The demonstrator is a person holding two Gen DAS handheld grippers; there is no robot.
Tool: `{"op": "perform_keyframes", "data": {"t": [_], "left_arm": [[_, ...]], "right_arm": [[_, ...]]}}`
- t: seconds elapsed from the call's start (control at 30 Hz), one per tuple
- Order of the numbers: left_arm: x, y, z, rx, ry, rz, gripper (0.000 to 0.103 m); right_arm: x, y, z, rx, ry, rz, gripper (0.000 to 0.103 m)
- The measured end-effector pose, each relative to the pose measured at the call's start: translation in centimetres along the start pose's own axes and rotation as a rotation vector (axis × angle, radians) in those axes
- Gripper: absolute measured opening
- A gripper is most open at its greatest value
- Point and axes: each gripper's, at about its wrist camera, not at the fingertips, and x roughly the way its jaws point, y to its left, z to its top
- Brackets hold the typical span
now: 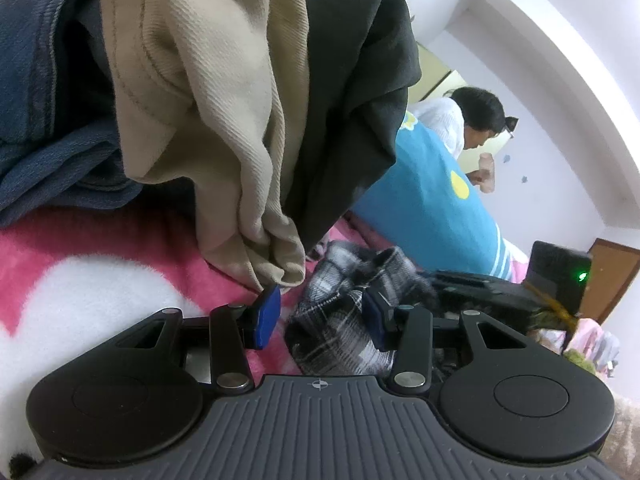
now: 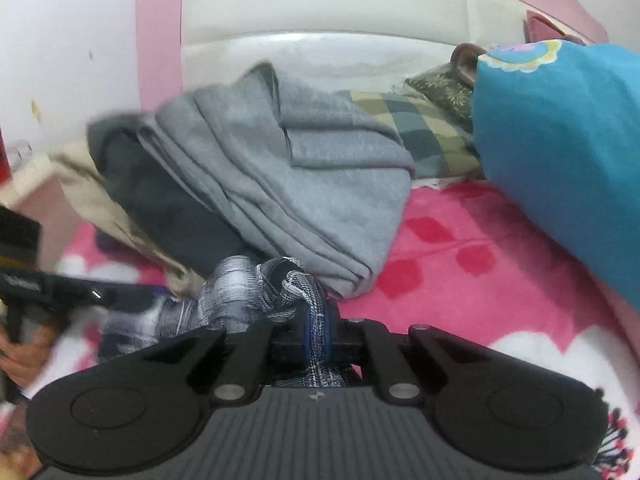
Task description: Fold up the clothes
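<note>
My right gripper [image 2: 316, 330] is clamped tight on a bunched fold of the black-and-white plaid garment [image 2: 240, 288]. The cloth runs from the jaws out toward the left of the right wrist view, long axis roughly left-right across the pink blanket [image 2: 480, 248], crumpled, no clear front end. My left gripper [image 1: 318, 314] sits partly open; the plaid garment [image 1: 340, 312] lies between and under the blue pads [image 1: 266, 316], and I can't tell if they press it. Same garment, so it lies on the bed between both tools.

Clutter: beige cloth [image 1: 216, 120] hangs right in front of the left gripper, its tip just beside the left pad. Dark grey garment [image 1: 352, 100] behind it, denim [image 1: 40, 100] to the left. Folded grey garment [image 2: 304, 168] sits just beyond the plaid. Blue pillow [image 2: 560, 140] to the right, checked pillow [image 2: 420, 128] behind. A person [image 1: 472, 120] is at the far side.
</note>
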Motion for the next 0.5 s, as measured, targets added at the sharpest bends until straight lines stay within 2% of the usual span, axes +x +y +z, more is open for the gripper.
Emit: {"op": "perform_keyframes", "data": {"t": [0.1,0.2,0.27,0.33,0.43,0.5], "left_arm": [[0.3,-0.3,0.0,0.001,0.002,0.002,0.044],[0.5,-0.4,0.0,0.002,0.005,0.005,0.044],[0.6,-0.4,-0.1,0.000,0.004,0.003,0.044],[0.6,-0.3,-0.2,-0.002,0.003,0.001,0.044],[0.6,-0.3,-0.2,-0.004,0.001,-0.002,0.044],[0.7,-0.3,-0.3,-0.005,0.000,-0.003,0.044]], "right_arm": [[2.0,0.2,-1.0,-0.046,0.019,-0.064,0.006],[3.6,-1.1,-1.6,0.022,0.053,-0.072,0.012],[3.4,-2.4,-1.5,0.113,0.050,-0.053,0.037],[1.2,-4.0,-1.0,0.218,-0.013,-0.015,0.044],[-2.2,-5.5,-0.6,0.309,-0.112,0.079,0.046],[-2.6,-5.3,-0.4,0.305,-0.098,0.173,0.053]]}}
